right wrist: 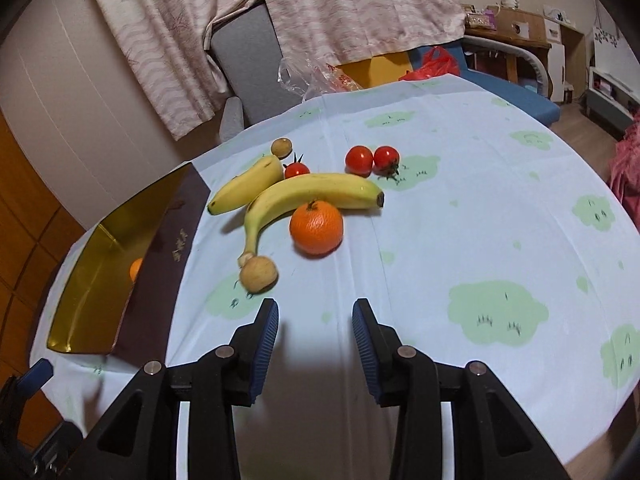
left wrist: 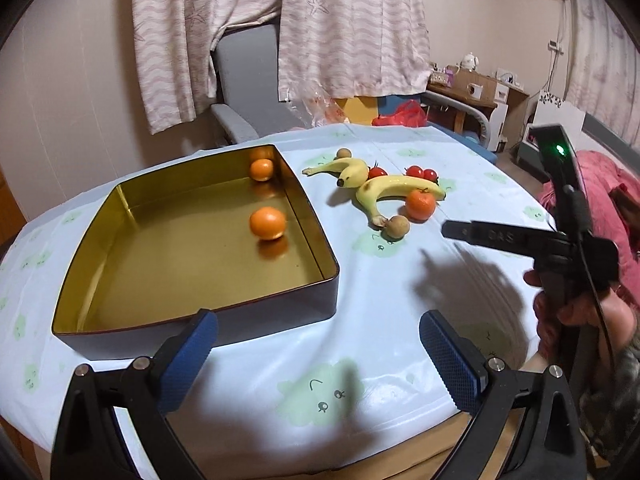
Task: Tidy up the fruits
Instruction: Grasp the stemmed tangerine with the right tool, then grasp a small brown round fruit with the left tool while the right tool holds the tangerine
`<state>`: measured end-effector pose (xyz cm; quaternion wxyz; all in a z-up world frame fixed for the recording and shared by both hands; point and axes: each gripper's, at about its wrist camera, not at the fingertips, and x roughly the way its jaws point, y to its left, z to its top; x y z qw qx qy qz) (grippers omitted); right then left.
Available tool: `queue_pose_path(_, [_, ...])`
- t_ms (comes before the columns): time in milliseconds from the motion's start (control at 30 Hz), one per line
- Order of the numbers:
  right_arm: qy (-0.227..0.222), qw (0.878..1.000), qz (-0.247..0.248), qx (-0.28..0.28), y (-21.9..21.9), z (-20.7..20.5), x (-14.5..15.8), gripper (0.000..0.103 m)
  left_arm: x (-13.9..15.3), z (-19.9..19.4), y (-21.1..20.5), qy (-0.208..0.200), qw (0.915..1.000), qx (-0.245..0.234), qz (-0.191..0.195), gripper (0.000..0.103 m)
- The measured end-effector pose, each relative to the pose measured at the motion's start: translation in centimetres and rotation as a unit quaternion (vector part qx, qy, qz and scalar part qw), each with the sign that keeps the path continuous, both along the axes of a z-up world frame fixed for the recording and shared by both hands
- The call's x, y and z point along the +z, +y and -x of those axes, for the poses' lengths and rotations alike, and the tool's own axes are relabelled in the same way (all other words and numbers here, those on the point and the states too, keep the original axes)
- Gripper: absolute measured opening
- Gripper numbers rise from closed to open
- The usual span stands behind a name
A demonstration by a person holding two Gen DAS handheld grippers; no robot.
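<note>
A gold-lined tin [left wrist: 192, 322] holds two oranges, one mid-tray [left wrist: 268, 223] and one in the far corner [left wrist: 261, 169]. My left gripper [left wrist: 318, 332] stands open over the tablecloth by the tin's near right corner, holding nothing. To the right of the tin lie two bananas [right wrist: 320, 188], a third orange [right wrist: 316, 227], three cherry tomatoes [right wrist: 359, 160] and two brown longans [right wrist: 259, 274]. My right gripper [right wrist: 316, 312] is open and empty, just short of the orange and the near longan. It shows side-on in the left wrist view [left wrist: 452, 230], held by a hand [left wrist: 580, 312].
The round table [right wrist: 480, 220] wears a pale blue cloth with green cloud prints. A grey chair [left wrist: 244, 80] and a hanging curtain [left wrist: 340, 20] stand behind it. A clear plastic bag [right wrist: 316, 72] and a red bag [left wrist: 400, 116] lie at the far edge.
</note>
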<state>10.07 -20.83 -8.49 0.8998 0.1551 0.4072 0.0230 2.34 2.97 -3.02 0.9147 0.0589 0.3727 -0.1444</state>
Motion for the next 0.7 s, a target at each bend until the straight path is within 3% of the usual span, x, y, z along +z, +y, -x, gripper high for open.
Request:
queue_pose_path(300, [-0.006, 0.999, 0.039, 0.027, 1.1, -4.8, -0.1, 0.04, -0.2, -0.5, -0.6, 0.006, 0.9999, 0.003, -0.011, 0.102])
queue_pose_path(500, [-0.003, 0.996, 0.08, 0.026, 1.7, -7.3, -0.8, 0.047, -0.2, -1.0, -0.9, 0.009, 0.9999, 0.0, -0.011, 0.102])
queue_pose_path(700, [0.004, 0.997, 0.063, 0.037, 0.9, -7.7, -1.9, 0.041, -0.2, -1.6, -2.0, 0.012, 0.9998, -0.01, -0.012, 0.102])
